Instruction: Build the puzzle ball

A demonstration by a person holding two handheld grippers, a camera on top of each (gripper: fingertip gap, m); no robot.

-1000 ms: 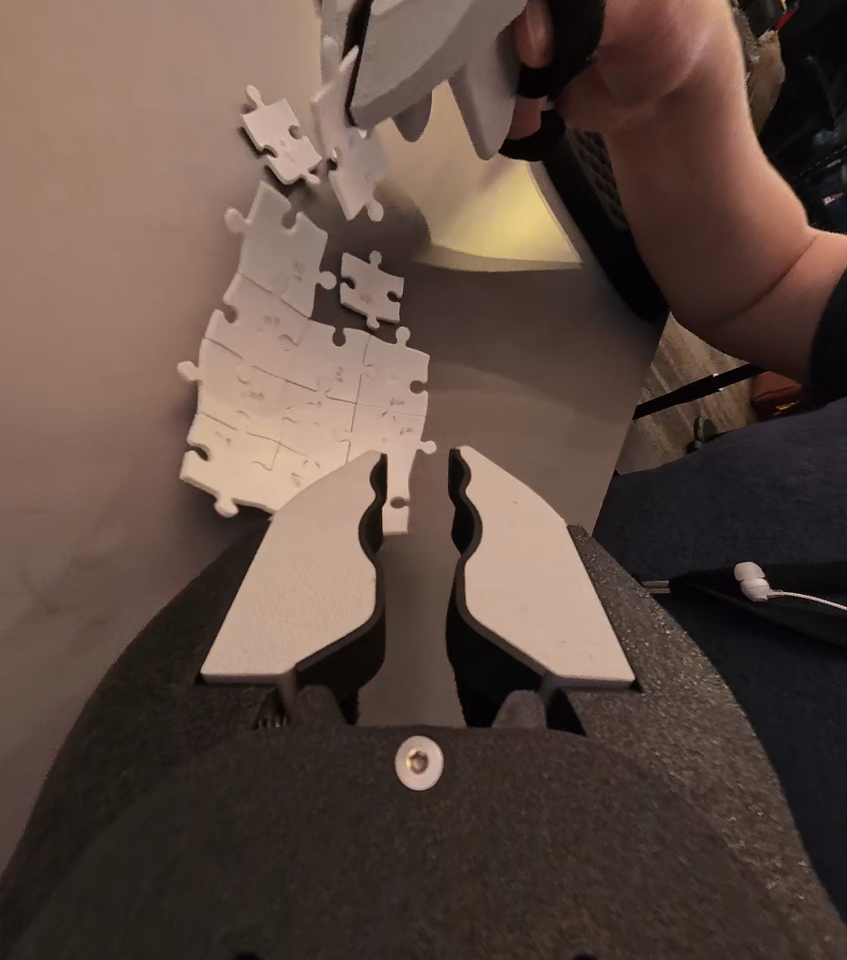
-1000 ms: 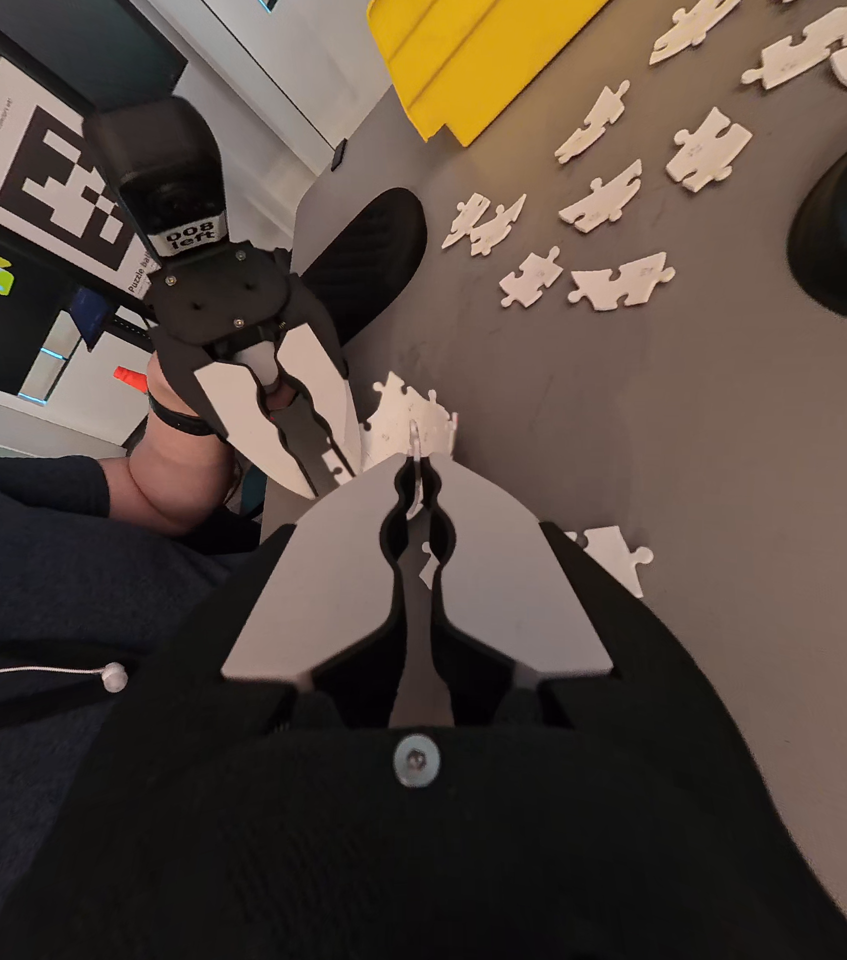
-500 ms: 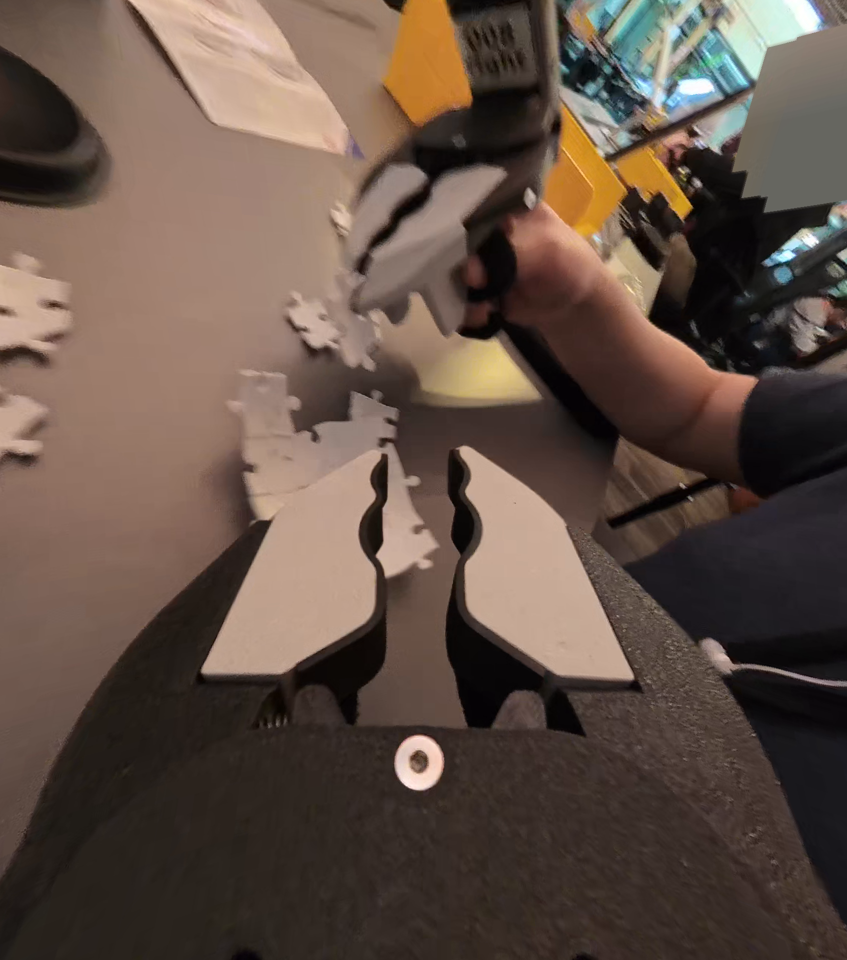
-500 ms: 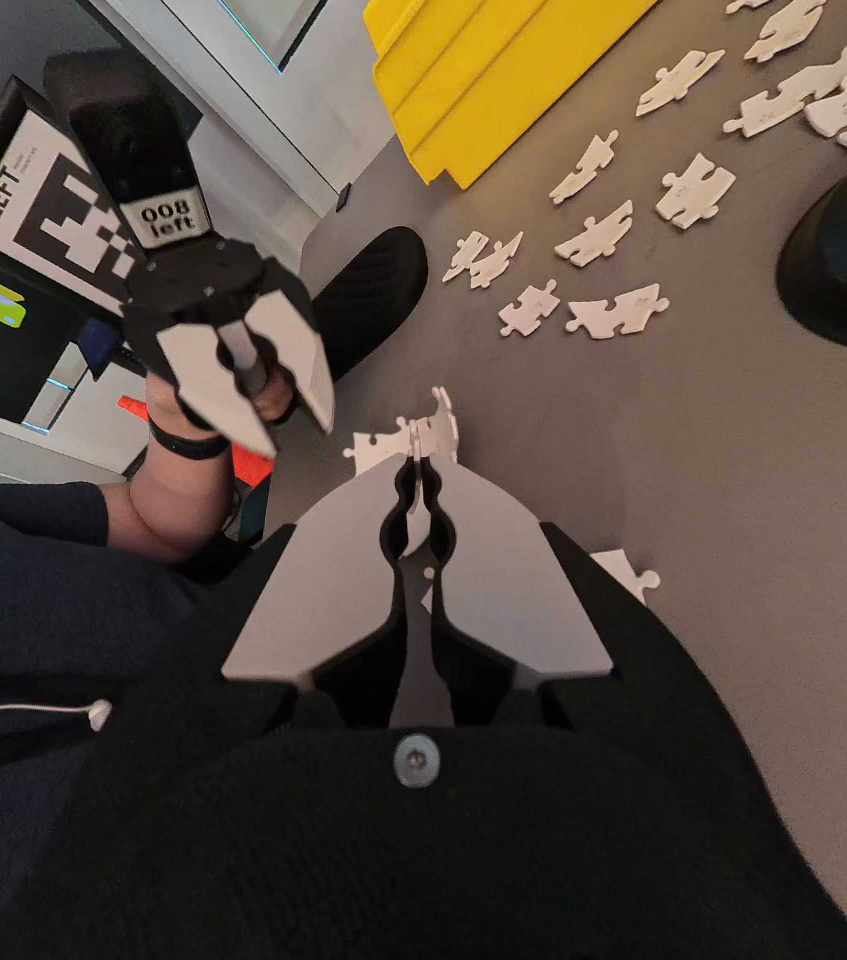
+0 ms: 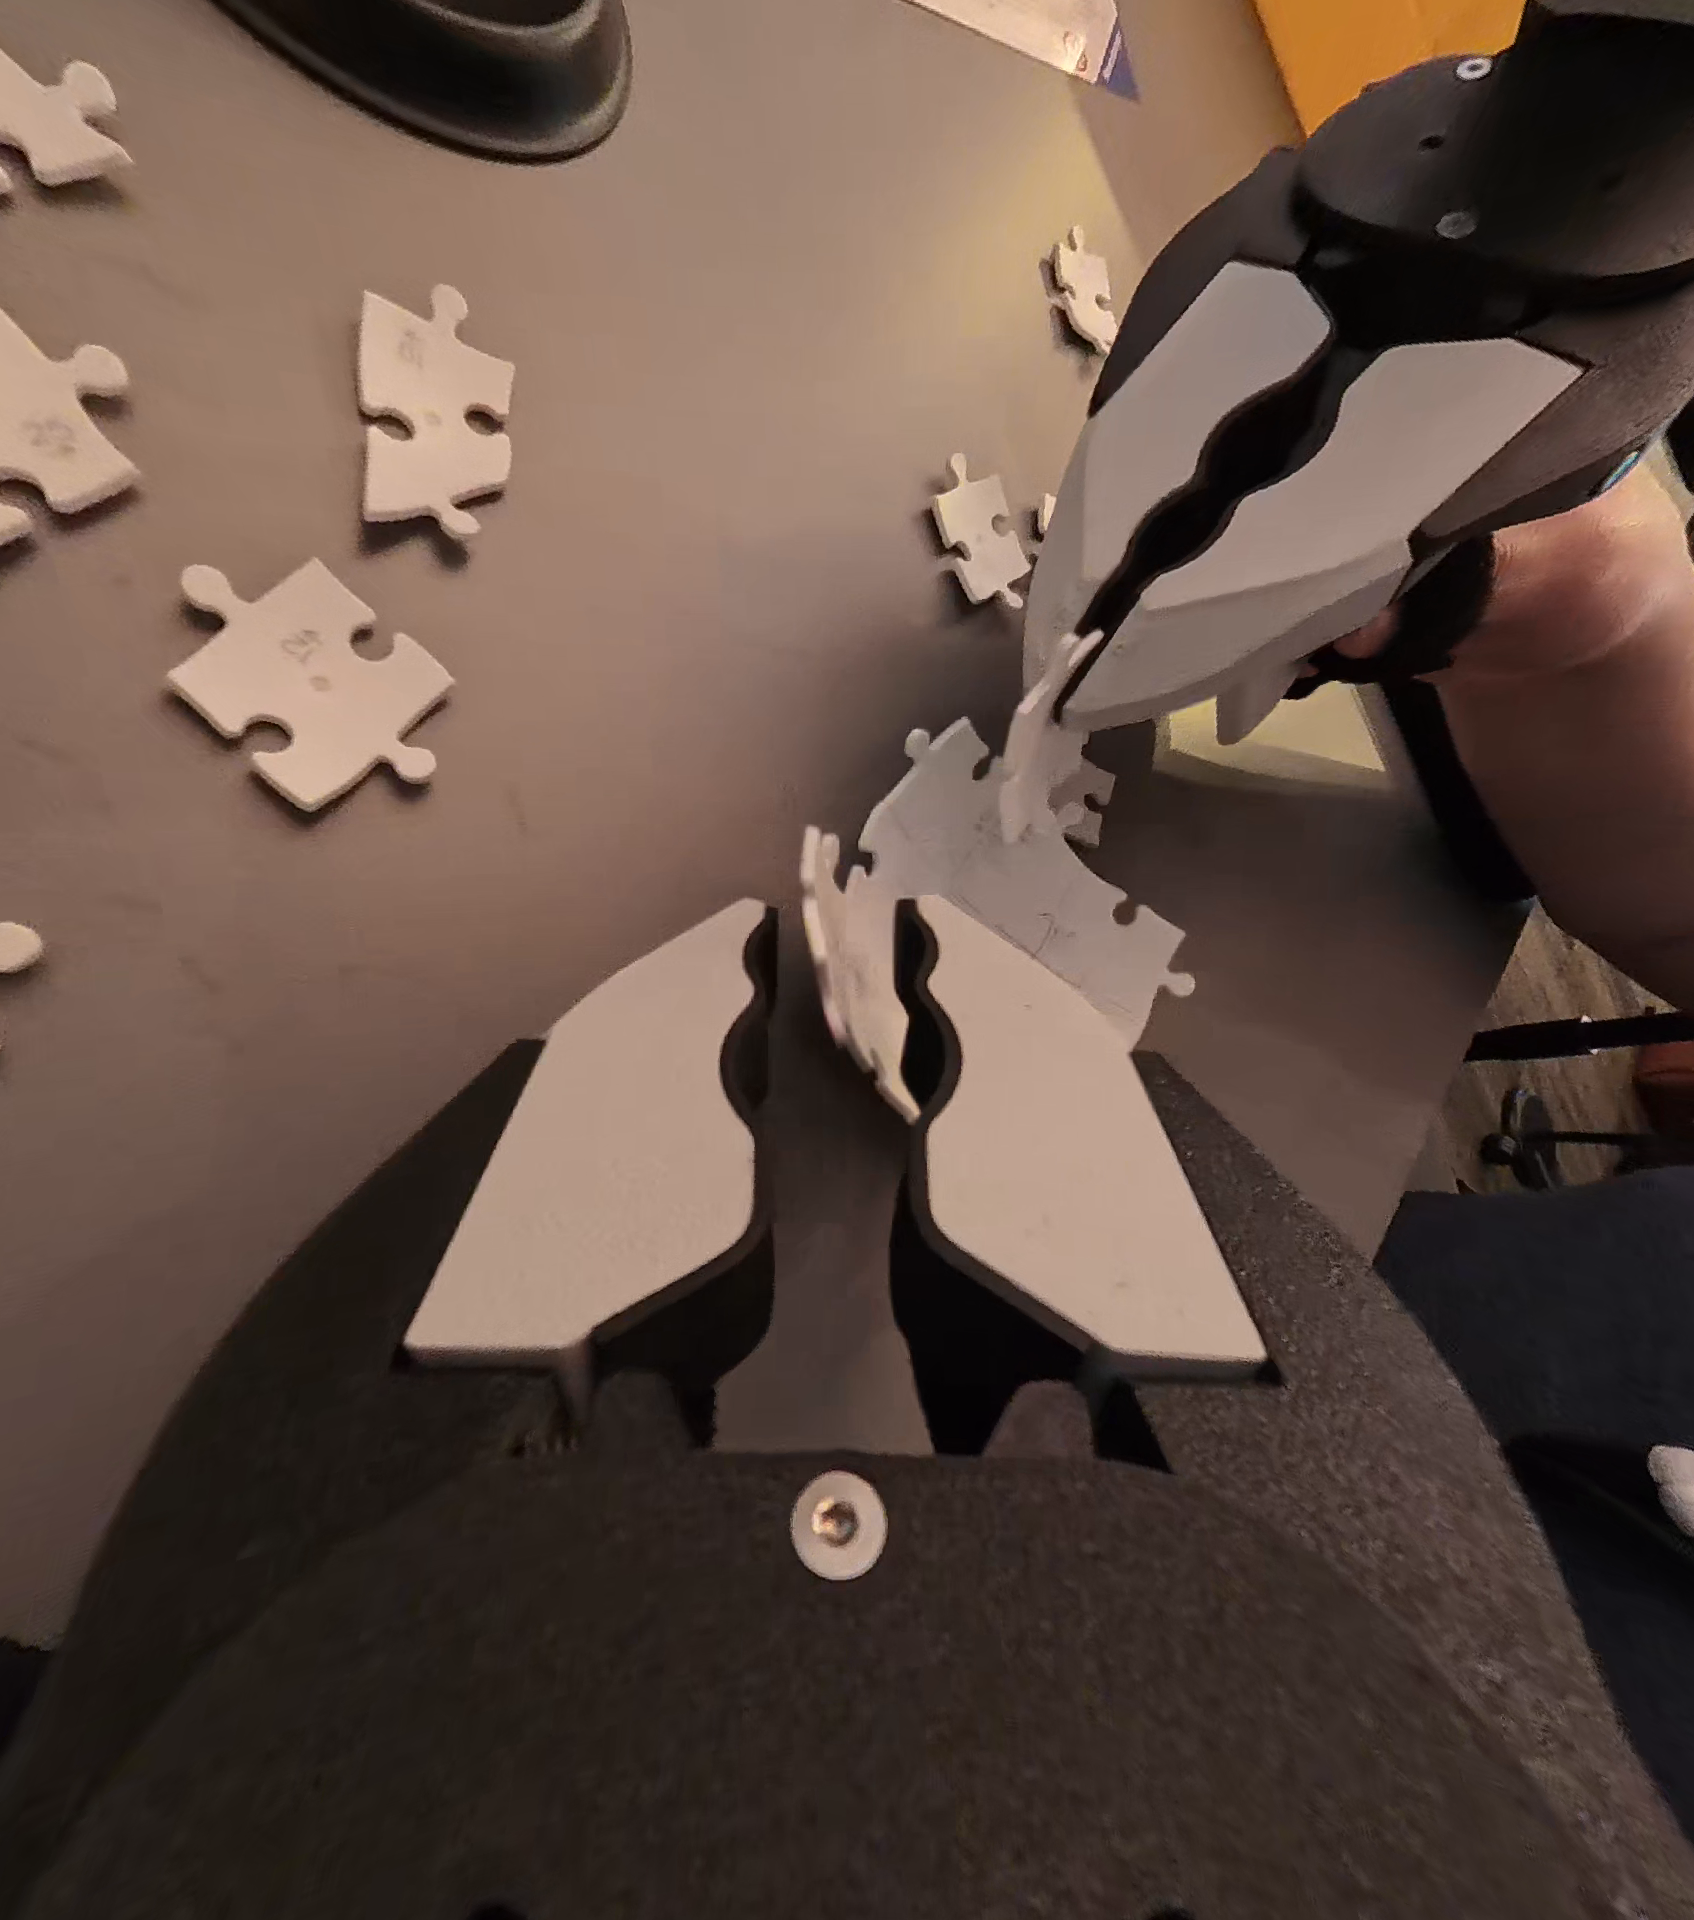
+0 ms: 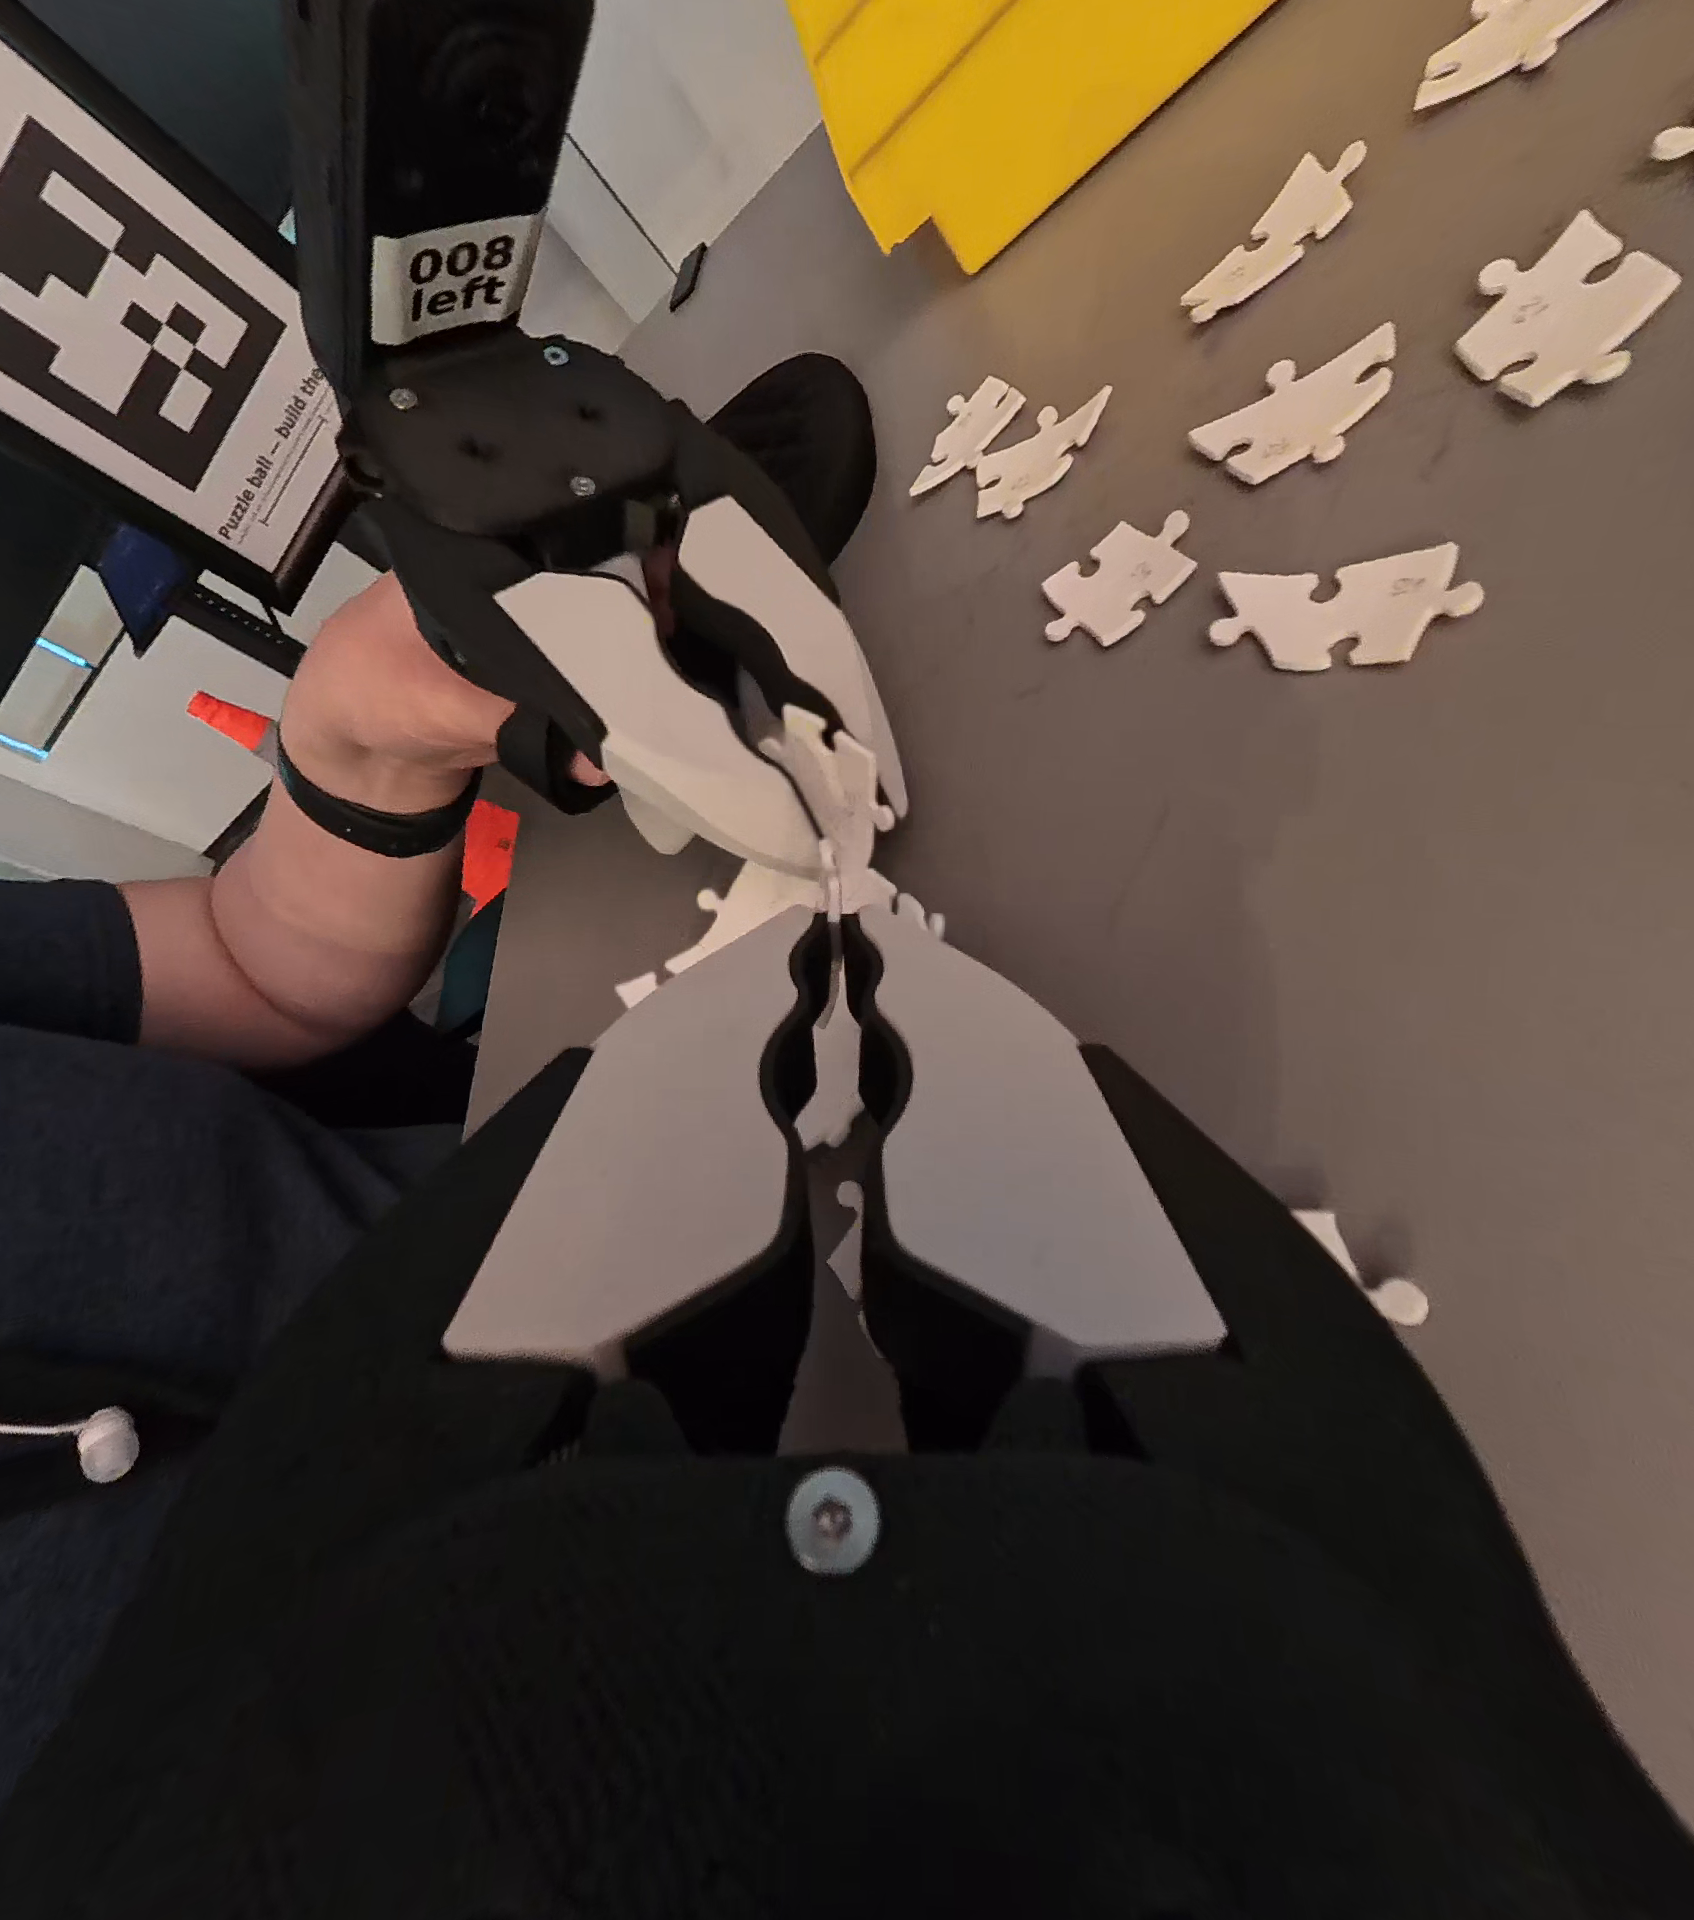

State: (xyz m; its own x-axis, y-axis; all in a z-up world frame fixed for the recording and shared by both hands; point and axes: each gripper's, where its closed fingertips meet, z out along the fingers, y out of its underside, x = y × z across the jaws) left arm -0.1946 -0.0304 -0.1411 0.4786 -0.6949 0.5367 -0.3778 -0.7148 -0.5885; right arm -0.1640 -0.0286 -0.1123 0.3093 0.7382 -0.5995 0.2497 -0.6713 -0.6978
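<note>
The curved white assembled section of joined puzzle pieces (image 5: 1019, 883) is lifted above the grey table (image 5: 677, 436). The right gripper (image 6: 835, 920) pinches its upper edge, jaws nearly closed. The left gripper (image 5: 838, 925) has jaws parted around the section's lower edge; whether they grip it is unclear. Loose white puzzle pieces (image 5: 308, 681) lie on the table beyond the section.

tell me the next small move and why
Probably close the left gripper on the assembled section: its edge sits between the open fingers, while the right gripper, shut on a single piece, meets the section's upper edge. Steadying it should let the piece press in.
</note>
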